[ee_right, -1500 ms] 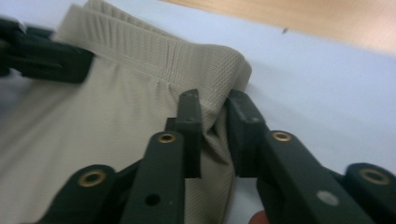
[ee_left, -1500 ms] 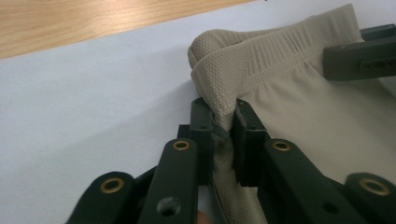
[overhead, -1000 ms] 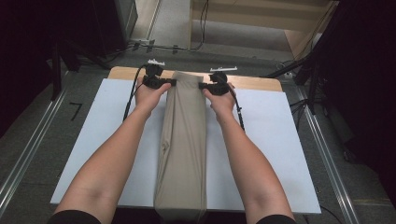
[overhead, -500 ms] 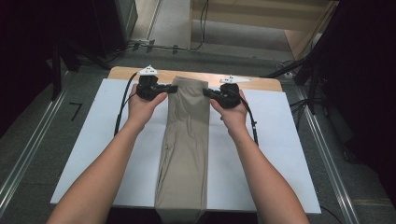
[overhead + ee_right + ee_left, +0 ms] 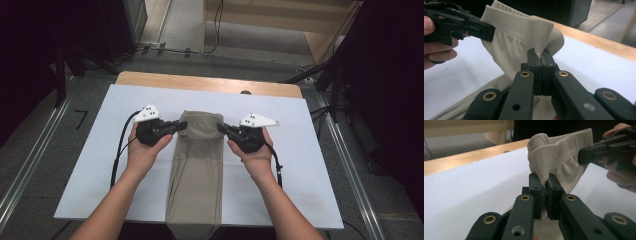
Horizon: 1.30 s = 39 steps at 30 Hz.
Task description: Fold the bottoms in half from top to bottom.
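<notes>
A pair of beige trousers (image 5: 196, 175) lies lengthwise down the middle of the white board (image 5: 310, 160), its near end hanging over the front edge. The elastic waistband (image 5: 201, 120) is lifted and folded back toward me. My left gripper (image 5: 183, 126) is shut on the waistband's left corner (image 5: 541, 175). My right gripper (image 5: 221, 129) is shut on the right corner (image 5: 541, 51). Both hold the band off the board, stretched between them. In the left gripper view the right gripper (image 5: 586, 155) shows at the upper right; in the right gripper view the left gripper (image 5: 486, 31) shows at the upper left.
The white board lies on a wooden table whose far edge (image 5: 210, 82) shows as a tan strip. Metal rails (image 5: 30, 160) run along both sides on the floor. Dark equipment and stands (image 5: 345, 75) crowd the back and right. Bare board lies on either side of the trousers.
Both grippers have come back toward me from the board's far edge, carrying the waistband with them. The upper part of the trousers now folds over the lower part.
</notes>
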{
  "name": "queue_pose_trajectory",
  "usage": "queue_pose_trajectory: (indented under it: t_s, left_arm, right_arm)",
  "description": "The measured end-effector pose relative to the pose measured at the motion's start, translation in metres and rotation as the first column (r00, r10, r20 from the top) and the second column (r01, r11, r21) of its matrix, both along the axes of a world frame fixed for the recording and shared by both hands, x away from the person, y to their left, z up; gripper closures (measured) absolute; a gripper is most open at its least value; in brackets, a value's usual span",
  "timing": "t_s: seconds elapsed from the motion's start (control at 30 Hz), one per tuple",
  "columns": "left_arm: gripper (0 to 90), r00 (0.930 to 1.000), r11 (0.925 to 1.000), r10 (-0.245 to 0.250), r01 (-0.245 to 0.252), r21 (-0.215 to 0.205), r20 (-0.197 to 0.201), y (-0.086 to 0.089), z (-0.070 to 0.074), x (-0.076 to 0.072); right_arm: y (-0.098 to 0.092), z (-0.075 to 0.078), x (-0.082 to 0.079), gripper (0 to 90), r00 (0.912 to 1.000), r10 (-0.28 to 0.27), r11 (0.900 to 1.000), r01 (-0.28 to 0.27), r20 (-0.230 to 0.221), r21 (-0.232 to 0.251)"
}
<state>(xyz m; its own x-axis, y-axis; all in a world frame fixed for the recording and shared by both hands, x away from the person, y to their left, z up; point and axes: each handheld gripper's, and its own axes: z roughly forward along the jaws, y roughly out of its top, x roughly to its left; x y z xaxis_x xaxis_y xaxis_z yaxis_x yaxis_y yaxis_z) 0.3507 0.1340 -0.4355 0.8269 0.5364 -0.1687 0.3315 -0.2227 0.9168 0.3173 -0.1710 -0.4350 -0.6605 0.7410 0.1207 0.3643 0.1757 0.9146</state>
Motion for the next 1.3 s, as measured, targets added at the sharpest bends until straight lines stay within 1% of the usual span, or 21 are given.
queue_pose_trajectory:
  t_s: [0.07,0.2,0.33,0.43,0.5,0.53,0.6,0.67,0.77,0.87,0.97,1.0,1.03,1.07,1.1,1.13,1.17,1.2,1.23,1.27,1.3]
  left_arm:
    - [85.8,0.9998,0.9998,-0.016,0.016,0.012,0.011,0.002,-0.004,-0.015]
    - [85.7,0.999,0.9989,-0.043,0.043,0.02,0.008,0.011,-0.018,-0.045]
    - [85.6,0.9974,0.9969,-0.071,0.071,0.034,-0.01,0.018,-0.035,-0.075]
    - [85.6,0.9947,0.993,-0.096,0.099,0.065,-0.036,0.02,-0.044,-0.095]
    - [85.5,0.9925,0.9917,-0.111,0.114,0.058,-0.051,0.023,-0.048,-0.109]
    - [85.6,0.9912,0.9897,-0.121,0.125,0.07,-0.054,0.024,-0.049,-0.115]
    - [85.5,0.9881,0.9855,-0.144,0.148,0.083,-0.055,0.026,-0.05,-0.127]
    - [85.5,0.985,0.9831,-0.159,0.164,0.081,-0.068,0.027,-0.051,-0.138]
    - [85.2,0.9807,0.9795,-0.171,0.179,0.092,-0.096,0.029,-0.054,-0.154]
    - [84.9,0.9772,0.9763,-0.177,0.19,0.104,-0.117,0.031,-0.056,-0.168]
    - [84.9,0.9749,0.9724,-0.186,0.201,0.119,-0.122,0.033,-0.055,-0.181]
    - [84.8,0.9729,0.9703,-0.192,0.208,0.124,-0.129,0.034,-0.055,-0.185]
    - [84.6,0.9683,0.9663,-0.206,0.224,0.126,-0.141,0.035,-0.055,-0.188]
    - [83.8,0.9609,0.9595,-0.23,0.25,0.129,-0.154,0.036,-0.056,-0.191]
    - [81.0,0.955,0.9535,-0.244,0.268,0.138,-0.168,0.037,-0.058,-0.194]
    - [76.2,0.9554,0.9541,-0.241,0.266,0.138,-0.17,0.039,-0.059,-0.197]
    - [68.9,0.9553,0.9568,-0.24,0.263,0.124,-0.172,0.04,-0.059,-0.197]
    - [58.7,0.9554,0.9609,-0.237,0.257,0.102,-0.175,0.042,-0.058,-0.196]
    - [47.4,0.9645,0.9689,-0.211,0.228,0.097,-0.159,0.043,-0.055,-0.194]
    - [39.2,0.9722,0.9759,-0.185,0.199,0.09,-0.144,0.045,-0.051,-0.19]
    - [33.4,0.9757,0.9805,-0.168,0.18,0.078,-0.14,0.046,-0.047,-0.185]
  right_arm:
    - [0.0,-0.004,-0.015,87.7,0.9999,0.015,1.0,-0.015,0.002,0.004]
    - [0.003,-0.015,-0.047,87.7,0.9985,0.054,0.999,-0.054,0.008,-0.006]
    - [0.008,-0.032,-0.078,87.7,0.9959,0.091,0.996,-0.091,-0.006,-0.02]
    - [0.01,-0.043,-0.098,87.7,0.9943,0.106,0.994,-0.106,-0.011,-0.03]
    - [0.009,-0.052,-0.112,87.7,0.9937,0.11,0.994,-0.11,-0.022,-0.004]
    - [0.01,-0.055,-0.118,87.6,0.9925,0.117,0.993,-0.118,-0.034,-0.005]
    - [0.01,-0.058,-0.13,87.7,0.9903,0.135,0.99,-0.136,-0.032,-0.044]
    - [0.01,-0.058,-0.144,87.6,0.9879,0.151,0.988,-0.152,-0.036,-0.033]
    - [0.012,-0.058,-0.163,87.5,0.9841,0.174,0.981,-0.176,-0.034,-0.079]
    - [0.014,-0.061,-0.178,87.5,0.9812,0.186,0.978,-0.19,-0.052,-0.085]
    - [0.016,-0.063,-0.19,87.3,0.9771,0.203,0.974,-0.209,-0.063,-0.094]
    - [0.017,-0.063,-0.194,87.1,0.9756,0.21,0.972,-0.216,-0.065,-0.098]
    - [0.017,-0.063,-0.197,86.6,0.9721,0.223,0.968,-0.23,-0.072,-0.099]
    - [0.017,-0.063,-0.2,85.4,0.9654,0.245,0.963,-0.253,-0.09,-0.096]
    - [0.017,-0.064,-0.201,82.4,0.9546,0.277,0.954,-0.287,-0.11,-0.085]
    - [0.016,-0.065,-0.203,74.9,0.9378,0.319,0.942,-0.33,-0.136,-0.064]
    - [0.015,-0.066,-0.205,62.7,0.9237,0.357,0.929,-0.366,-0.138,-0.047]
    - [0.013,-0.066,-0.208,53.8,0.9095,0.393,0.916,-0.401,-0.134,-0.032]
    - [0.012,-0.064,-0.209,44.3,0.9107,0.393,0.915,-0.401,-0.126,-0.039]
    - [0.011,-0.061,-0.208,35.4,0.9205,0.371,0.925,-0.378,-0.122,-0.04]
    - [0.008,-0.058,-0.206,28.8,0.9279,0.354,0.933,-0.36,-0.115,-0.027]
